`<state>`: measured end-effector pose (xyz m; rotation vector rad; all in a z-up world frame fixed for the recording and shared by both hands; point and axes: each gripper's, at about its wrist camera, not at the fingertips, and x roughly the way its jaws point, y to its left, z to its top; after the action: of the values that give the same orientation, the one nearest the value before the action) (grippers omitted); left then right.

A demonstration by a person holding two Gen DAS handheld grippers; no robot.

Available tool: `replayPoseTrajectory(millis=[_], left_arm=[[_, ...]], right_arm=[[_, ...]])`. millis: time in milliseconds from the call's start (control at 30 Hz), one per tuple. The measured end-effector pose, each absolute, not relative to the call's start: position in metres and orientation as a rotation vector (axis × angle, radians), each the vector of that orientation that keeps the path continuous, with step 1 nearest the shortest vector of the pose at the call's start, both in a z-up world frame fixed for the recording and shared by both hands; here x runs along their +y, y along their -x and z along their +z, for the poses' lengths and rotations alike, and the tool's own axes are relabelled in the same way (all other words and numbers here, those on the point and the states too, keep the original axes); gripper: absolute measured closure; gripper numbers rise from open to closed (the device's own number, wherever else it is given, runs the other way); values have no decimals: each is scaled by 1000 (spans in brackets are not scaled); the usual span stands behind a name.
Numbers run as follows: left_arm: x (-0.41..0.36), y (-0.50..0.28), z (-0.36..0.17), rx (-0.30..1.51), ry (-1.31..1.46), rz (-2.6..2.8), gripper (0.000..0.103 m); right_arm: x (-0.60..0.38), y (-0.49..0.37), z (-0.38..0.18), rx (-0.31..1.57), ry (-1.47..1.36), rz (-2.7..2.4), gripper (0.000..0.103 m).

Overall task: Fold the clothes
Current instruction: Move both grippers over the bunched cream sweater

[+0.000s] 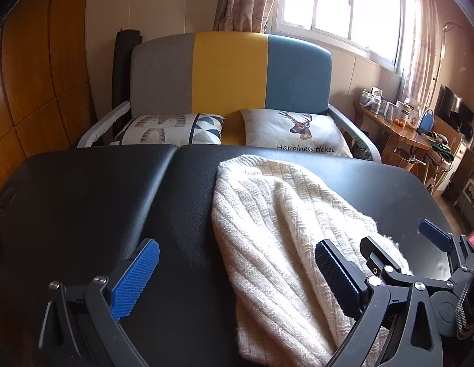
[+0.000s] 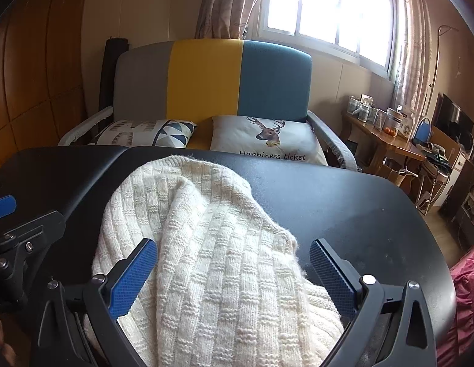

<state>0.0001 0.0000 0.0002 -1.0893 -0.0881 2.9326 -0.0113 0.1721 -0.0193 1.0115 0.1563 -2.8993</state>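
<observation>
A cream knitted sweater (image 2: 212, 244) is lying on the black padded counter (image 1: 83, 202), bunched into a long mound that is running from the near edge toward the far side, right of the counter's centre seam. It is looking partly gathered rather than neatly folded, so the folding is probably only partway along.

The right gripper (image 2: 233, 278) is hovering low over the near part of the sweater with its fingers (image 2: 136, 278) spread wide, one on each side of the knit ridge. They are not pinching anything; that straddling pose suggests the person is lining up to close on a fold of fabric, or has just let one go.

The left gripper (image 1: 237, 278) is sitting just beside it to the left, its fingers (image 1: 136, 278) also spread wide. Its left finger is hanging over bare counter and its right finger is over the sweater's left edge, likely placed to take that edge. In the left wrist view the right gripper (image 1: 399, 241) is showing at the near right, close alongside.

Beyond the counter's far edge a sofa (image 1: 230, 70) with grey, yellow and blue panels is holding two pillows (image 1: 292, 131). A cluttered wooden desk (image 2: 386, 140) is standing at the far right under the window.

The loose, stretchy knit will probably sag and shift when it is lifted.
</observation>
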Motion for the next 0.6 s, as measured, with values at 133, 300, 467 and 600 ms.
replayPoseTrajectory(millis=[133, 300, 467, 600], left_arm=[[0, -1, -2, -80, 1088, 2937, 0], [-5, 1, -9, -104, 1134, 2905, 0], [-3, 8, -18, -42, 1173, 2852, 0], [-1, 6, -26, 10, 1173, 2836, 0]], right_arm=[[172, 12, -23, 169, -1027, -2890, 1], [174, 11, -30, 170, -1052, -2866, 1], [189, 2, -46, 68, -1120, -2764, 1], [202, -5, -59, -10, -1169, -2679, 1]])
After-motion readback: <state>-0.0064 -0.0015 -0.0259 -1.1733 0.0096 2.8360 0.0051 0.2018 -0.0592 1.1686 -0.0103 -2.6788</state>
